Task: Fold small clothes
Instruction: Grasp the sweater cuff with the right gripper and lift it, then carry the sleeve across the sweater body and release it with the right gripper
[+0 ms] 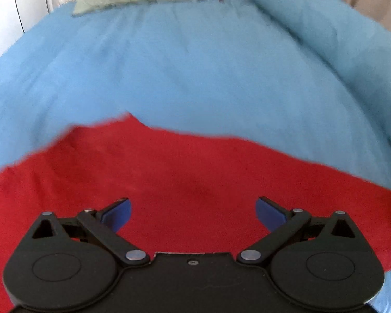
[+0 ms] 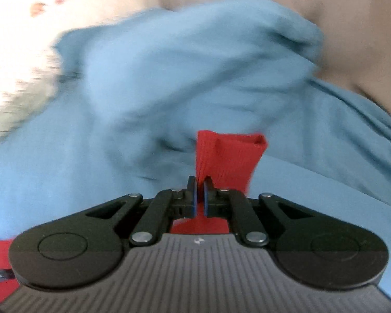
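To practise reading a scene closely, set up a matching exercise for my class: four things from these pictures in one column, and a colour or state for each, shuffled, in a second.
Things:
1. left gripper
2. right gripper
3. garment
4. bedcover

Colours or states:
A. light blue, spread under everything
B. red, partly lying flat
C. jaws wide apart, holding nothing
D. jaws closed on a fold of red cloth

Pairs: 1-C, 2-D, 3-B, 4-A
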`<state>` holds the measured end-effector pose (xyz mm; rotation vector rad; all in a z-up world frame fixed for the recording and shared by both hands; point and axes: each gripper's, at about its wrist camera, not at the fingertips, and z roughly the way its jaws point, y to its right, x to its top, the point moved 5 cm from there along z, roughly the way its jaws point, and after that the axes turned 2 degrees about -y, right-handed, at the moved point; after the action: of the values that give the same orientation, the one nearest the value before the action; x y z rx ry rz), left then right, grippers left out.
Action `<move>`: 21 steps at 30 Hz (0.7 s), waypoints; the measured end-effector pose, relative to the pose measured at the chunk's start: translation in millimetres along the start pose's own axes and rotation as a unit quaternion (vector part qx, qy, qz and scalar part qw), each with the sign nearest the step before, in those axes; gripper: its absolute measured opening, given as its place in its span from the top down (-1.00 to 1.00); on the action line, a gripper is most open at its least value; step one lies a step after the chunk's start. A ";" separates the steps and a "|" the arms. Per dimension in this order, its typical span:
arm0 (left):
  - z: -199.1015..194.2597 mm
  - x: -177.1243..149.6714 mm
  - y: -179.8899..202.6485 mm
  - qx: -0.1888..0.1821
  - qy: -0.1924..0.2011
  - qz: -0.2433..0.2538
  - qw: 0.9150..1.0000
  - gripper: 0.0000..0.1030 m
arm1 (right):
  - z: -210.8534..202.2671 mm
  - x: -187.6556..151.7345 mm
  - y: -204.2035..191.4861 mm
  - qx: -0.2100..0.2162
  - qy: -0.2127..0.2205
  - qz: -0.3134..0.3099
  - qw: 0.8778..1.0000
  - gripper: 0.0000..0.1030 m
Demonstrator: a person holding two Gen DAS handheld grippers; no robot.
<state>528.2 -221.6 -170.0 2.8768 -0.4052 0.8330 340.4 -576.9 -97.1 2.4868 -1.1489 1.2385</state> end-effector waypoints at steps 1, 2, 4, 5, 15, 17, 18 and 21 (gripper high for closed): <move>-10.7 3.2 -15.2 0.003 0.009 0.006 1.000 -1.00 | -8.8 5.1 -28.9 0.030 0.006 -0.006 1.000 0.61; -17.9 7.1 -30.5 0.008 0.014 0.012 1.000 -1.00 | -16.2 8.1 -55.9 0.056 0.011 -0.012 0.998 0.61; -35.4 9.7 -65.6 0.022 0.026 0.015 0.999 -1.00 | -30.0 7.8 -115.8 0.114 0.015 -0.028 0.993 0.61; -44.2 9.1 -84.5 0.030 0.033 0.017 0.999 -1.00 | -35.7 4.8 -142.6 0.137 0.015 -0.036 0.990 0.61; -75.8 -58.4 -255.4 0.107 0.017 -0.065 0.992 -1.00 | -61.1 -177.3 -396.3 0.334 -0.072 -0.170 0.924 0.61; -75.4 -76.4 -276.1 0.114 0.009 -0.085 0.990 -1.00 | -58.1 -224.1 -416.7 0.331 -0.090 -0.207 0.916 0.61; -74.9 -85.2 -284.0 0.112 0.004 -0.095 0.989 -1.00 | -54.0 -247.1 -421.4 0.329 -0.106 -0.217 0.913 0.61; -75.7 -105.8 -294.8 0.100 -0.005 -0.119 0.988 -1.00 | -45.0 -299.8 -425.3 0.309 -0.141 -0.233 0.911 0.61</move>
<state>488.4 98.2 -174.9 3.0300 0.0252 0.8617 492.2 -88.0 -200.7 3.2074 -0.1321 1.2558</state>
